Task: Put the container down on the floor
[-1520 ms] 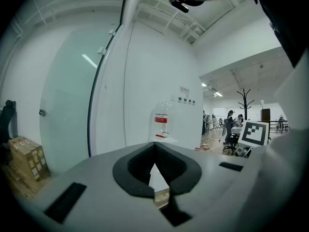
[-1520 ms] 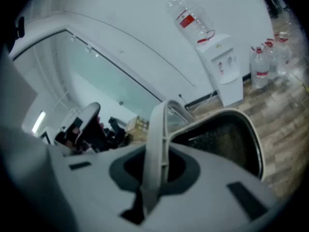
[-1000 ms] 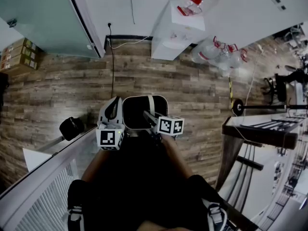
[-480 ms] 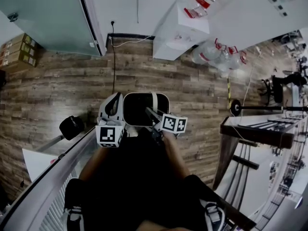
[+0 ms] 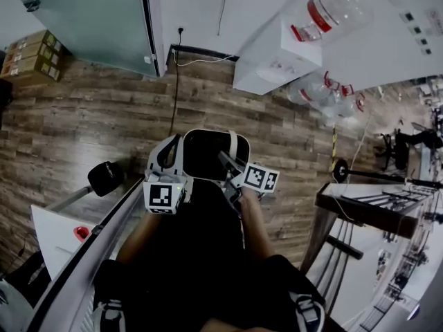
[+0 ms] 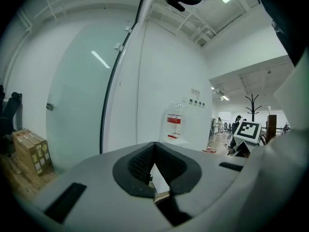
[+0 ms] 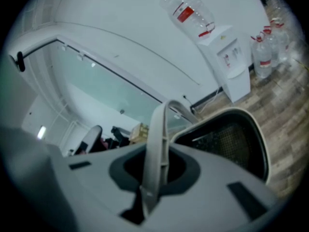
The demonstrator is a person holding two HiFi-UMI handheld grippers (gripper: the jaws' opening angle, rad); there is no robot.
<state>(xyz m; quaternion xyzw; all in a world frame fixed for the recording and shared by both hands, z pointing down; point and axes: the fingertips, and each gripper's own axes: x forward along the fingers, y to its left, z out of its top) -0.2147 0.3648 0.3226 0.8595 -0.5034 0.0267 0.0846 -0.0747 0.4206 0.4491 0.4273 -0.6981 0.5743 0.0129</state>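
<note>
A white container (image 5: 205, 133) with a dark inside hangs above the wooden floor (image 5: 83, 130), in front of the person's body. Its pale handle (image 7: 157, 139) runs up between the jaws of my right gripper (image 5: 226, 164), which is shut on it; the mesh-lined container (image 7: 227, 139) shows just beyond. My left gripper (image 5: 169, 151) sits against the container's left side. In the left gripper view its pads (image 6: 140, 161) meet at the tips of the left gripper (image 6: 154, 146), and I make out nothing gripped between them.
A water dispenser (image 5: 273, 64) with a bottle (image 5: 332, 12) stands at the far wall, with spare bottles (image 5: 325, 92) beside it. Cardboard boxes (image 5: 31, 54) lie at far left. A desk edge (image 5: 83, 247) runs along the left; a dark table (image 5: 374, 206) is on the right.
The head view has swung, so the floor and wall sit lower and further right. Both grippers and the container keep the same hold and pose.
</note>
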